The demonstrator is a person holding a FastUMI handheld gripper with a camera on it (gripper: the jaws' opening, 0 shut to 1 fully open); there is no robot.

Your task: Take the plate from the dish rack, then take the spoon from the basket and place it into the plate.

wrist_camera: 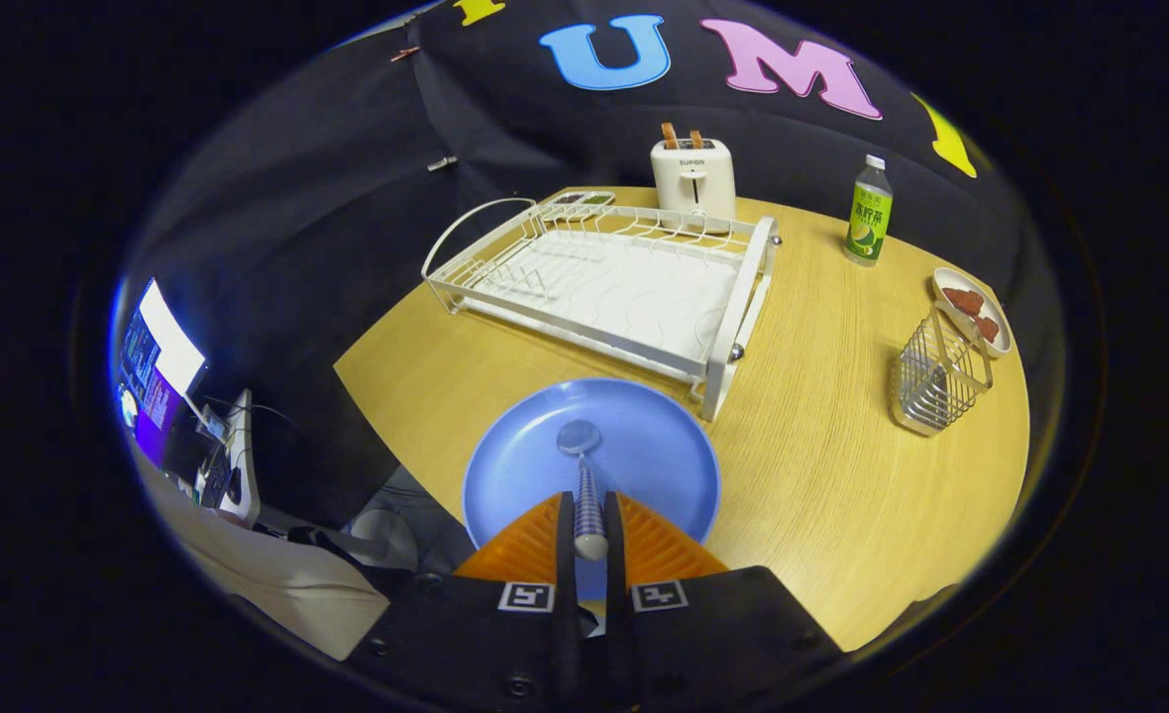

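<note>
Between the fingers of the claw point(589, 515) the spoon point(584, 475) is pinched by its handle, its bowl over the blue plate point(644, 446) on the worktop point(822, 475). This looks like the last step: opening to release it. Beyond stand the empty dish rack point(614, 287) and basket point(936, 374).

You have even overhead light on the table point(822, 465): bright wood, soft short shadows beside the dish rack point(604, 287) and basket point(939, 374). The plate point(644, 446) shows a mild sheen, no harsh glare. The monitor point(159, 366) is blown out white. Fisheye bending curves the table's edge, and detail softens toward the rim; the centre is sharp
</note>
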